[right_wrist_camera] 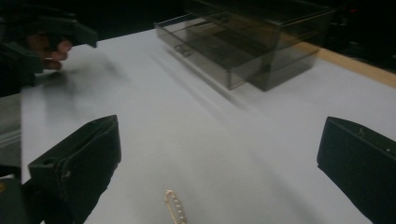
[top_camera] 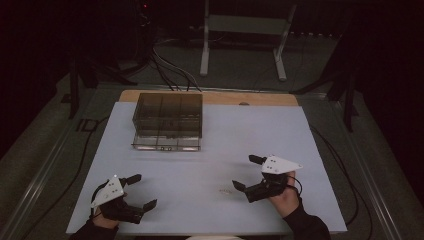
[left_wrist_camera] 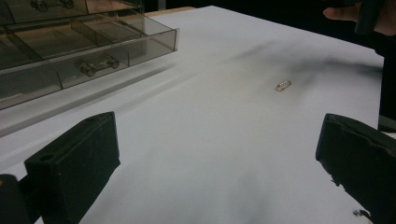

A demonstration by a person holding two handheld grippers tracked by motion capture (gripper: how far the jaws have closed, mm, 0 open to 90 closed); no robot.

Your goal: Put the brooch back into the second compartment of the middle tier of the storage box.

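Note:
A smoky clear plastic drawer box [top_camera: 168, 120] stands at the table's back left, its lower drawer [left_wrist_camera: 88, 51] pulled out toward me with a small metal piece [left_wrist_camera: 98, 65] inside. A tiny pale beaded clasp [top_camera: 225, 190] lies on the white table top near the front middle, also seen as a clasp [left_wrist_camera: 283, 85] and a clasp [right_wrist_camera: 173, 206]. My left gripper [top_camera: 143, 191] rests at the front left, open and empty. My right gripper [top_camera: 247, 173] is open just right of the clasp, with the clasp between and slightly ahead of its jaws.
A white sheet [top_camera: 260, 130] covers the table, with a wooden edge [top_camera: 265, 98] at the back. Cables [top_camera: 170, 70] and a white metal stand [top_camera: 245, 30] sit on the dark floor beyond. The surroundings are dim.

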